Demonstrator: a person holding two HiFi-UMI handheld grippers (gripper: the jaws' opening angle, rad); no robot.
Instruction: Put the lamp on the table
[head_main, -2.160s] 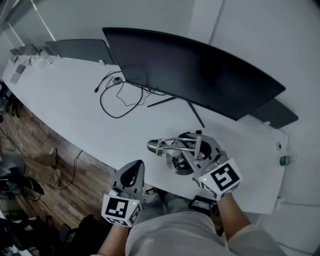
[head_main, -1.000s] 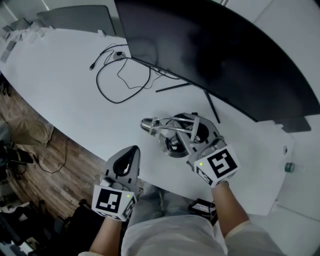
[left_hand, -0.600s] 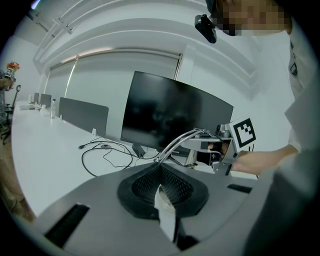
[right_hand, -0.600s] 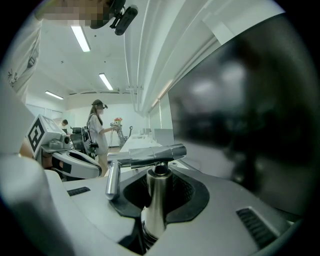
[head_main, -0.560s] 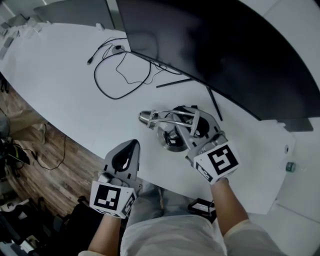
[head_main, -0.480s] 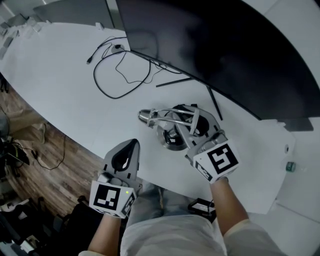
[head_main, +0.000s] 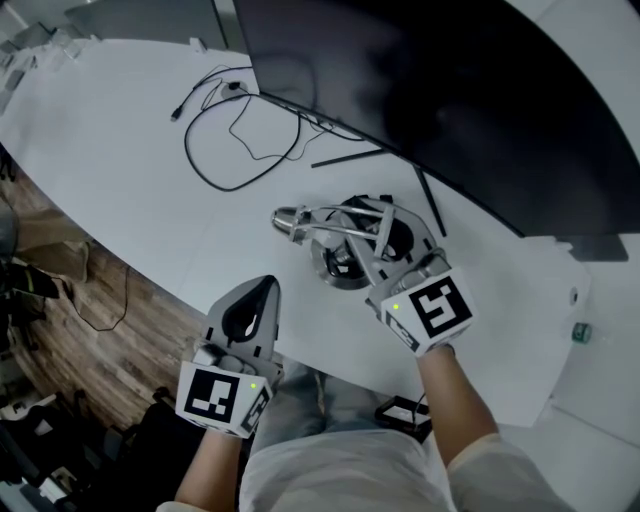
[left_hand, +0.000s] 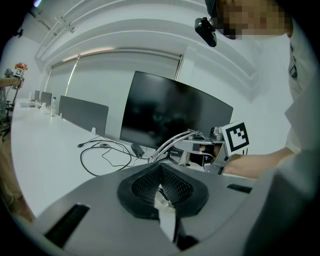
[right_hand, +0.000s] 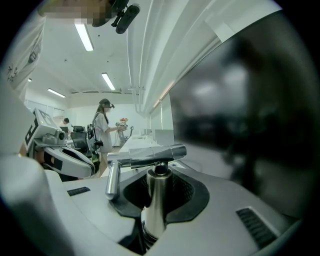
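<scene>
Head view: right tool clamps the lamp stem, pointing almost level.

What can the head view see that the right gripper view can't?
Only the head view shows the looped black cable and the wooden floor. Only the right gripper view shows a person standing far off and ceiling lights. Both show the silver lamp, the dark monitor and the right gripper shut on the lamp's post.
</scene>
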